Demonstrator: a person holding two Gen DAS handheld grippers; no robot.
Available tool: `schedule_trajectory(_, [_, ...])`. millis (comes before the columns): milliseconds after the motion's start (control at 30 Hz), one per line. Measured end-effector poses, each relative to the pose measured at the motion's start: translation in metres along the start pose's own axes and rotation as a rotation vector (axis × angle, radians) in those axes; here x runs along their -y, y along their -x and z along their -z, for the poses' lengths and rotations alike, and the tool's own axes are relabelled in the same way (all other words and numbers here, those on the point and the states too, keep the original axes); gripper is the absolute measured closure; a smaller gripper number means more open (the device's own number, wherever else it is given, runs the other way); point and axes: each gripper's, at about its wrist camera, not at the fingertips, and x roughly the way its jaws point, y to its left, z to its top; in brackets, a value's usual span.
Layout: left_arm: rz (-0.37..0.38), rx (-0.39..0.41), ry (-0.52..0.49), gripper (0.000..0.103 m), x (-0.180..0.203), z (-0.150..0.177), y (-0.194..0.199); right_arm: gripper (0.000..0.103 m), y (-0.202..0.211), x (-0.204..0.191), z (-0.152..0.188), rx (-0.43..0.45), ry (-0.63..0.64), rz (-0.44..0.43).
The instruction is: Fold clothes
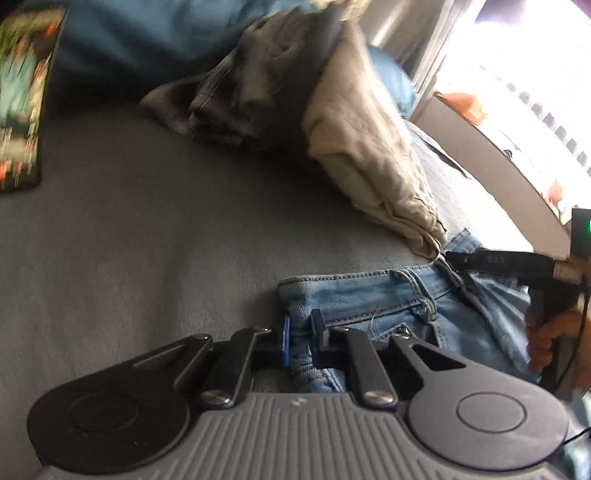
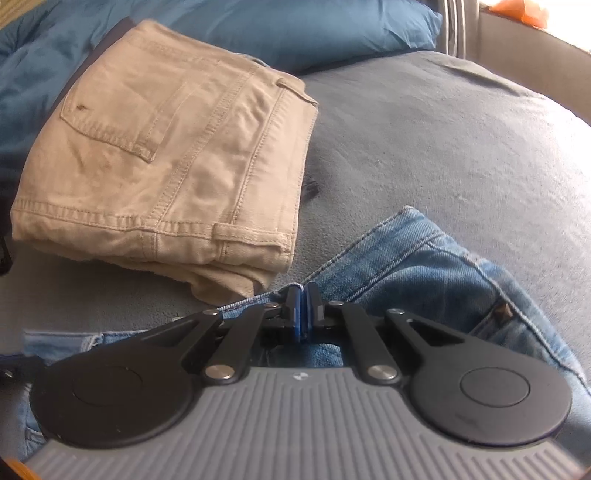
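Light-blue jeans (image 1: 369, 295) lie on a grey bed cover (image 1: 147, 221). My left gripper (image 1: 301, 332) is shut on a bunched corner of their waistband, with denim squeezed between the blue pads. In the left wrist view the other gripper's black fingers (image 1: 498, 260) reach in from the right onto the waistband, held by a hand (image 1: 546, 343). In the right wrist view my right gripper (image 2: 303, 310) is shut on a thin stitched edge of the jeans (image 2: 424, 258), whose cloth spreads right and below it.
Folded beige trousers (image 2: 166, 147) rest just beyond the jeans, also in the left wrist view (image 1: 369, 147). A heap of grey clothes (image 1: 240, 96) lies further back. Blue pillows (image 2: 314, 33) line the far side. A white ledge (image 1: 480, 158) borders the bed under a bright window.
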Motion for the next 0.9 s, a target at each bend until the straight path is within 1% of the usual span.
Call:
schedule_trajectory(33, [-0.004, 0.011, -0.021, 0.091, 0.002, 0.001, 0.001, 0.101, 0.0, 0.0, 0.0, 0.0, 0.002, -0.002])
schedule_trajectory(100, [0.007, 0.005, -0.027, 0.088, 0.0, 0.0, 0.001, 0.1, 0.003, 0.002, -0.004, -0.009, -0.002, -0.018])
schedule_trajectory(133, [0.013, 0.005, -0.017, 0.085, -0.002, -0.001, 0.002, 0.099, 0.006, 0.005, -0.007, -0.02, -0.013, -0.033])
schedule_trajectory(200, [0.019, 0.005, -0.008, 0.081, -0.006, -0.002, 0.004, 0.095, 0.012, 0.012, -0.016, -0.042, -0.033, -0.065])
schedule_trajectory(233, [0.02, 0.005, -0.008, 0.079, -0.007, -0.003, 0.004, 0.088, 0.015, 0.016, -0.02, -0.052, -0.043, -0.081])
schedule_trajectory(267, [0.02, 0.005, -0.01, 0.075, -0.009, -0.004, 0.004, 0.081, 0.02, 0.02, -0.024, -0.057, -0.048, -0.094])
schedule_trajectory(333, [-0.002, 0.027, -0.036, 0.066, -0.008, -0.003, 0.007, 0.072, 0.031, 0.026, -0.03, -0.047, -0.047, -0.118])
schedule_trajectory(400, [-0.036, 0.065, -0.075, 0.065, -0.005, -0.003, 0.013, 0.065, 0.04, 0.033, -0.032, -0.033, -0.058, -0.147])
schedule_trajectory(433, [-0.051, 0.084, -0.094, 0.065, -0.004, -0.004, 0.017, 0.06, 0.043, 0.038, -0.032, -0.029, -0.075, -0.161])
schedule_trajectory(467, [-0.065, 0.106, -0.111, 0.065, -0.003, -0.006, 0.022, 0.059, 0.045, 0.042, -0.032, -0.025, -0.093, -0.176])
schedule_trajectory(533, [-0.074, 0.147, -0.14, 0.064, 0.003, -0.011, 0.028, 0.059, 0.043, 0.045, -0.03, -0.023, -0.111, -0.191])
schedule_trajectory(600, [-0.064, 0.175, -0.164, 0.064, 0.011, -0.016, 0.032, 0.059, 0.035, 0.042, -0.027, -0.033, -0.106, -0.181])
schedule_trajectory(700, [-0.013, 0.192, -0.189, 0.064, 0.028, -0.02, 0.031, 0.059, 0.025, 0.035, -0.025, -0.035, -0.098, -0.165])
schedule_trajectory(800, [0.067, 0.179, -0.221, 0.064, 0.045, -0.022, 0.025, 0.06, 0.032, 0.035, -0.027, 0.014, -0.097, -0.168])
schedule_trajectory(833, [0.087, 0.172, -0.227, 0.064, 0.05, -0.022, 0.023, 0.063, 0.035, 0.036, -0.029, 0.029, -0.094, -0.162])
schedule_trajectory(867, [0.106, 0.165, -0.232, 0.064, 0.055, -0.023, 0.019, 0.069, 0.039, 0.038, -0.031, 0.038, -0.083, -0.147])
schedule_trajectory(900, [0.131, 0.159, -0.238, 0.064, 0.061, -0.023, 0.016, 0.072, 0.043, 0.04, -0.033, 0.047, -0.071, -0.133])
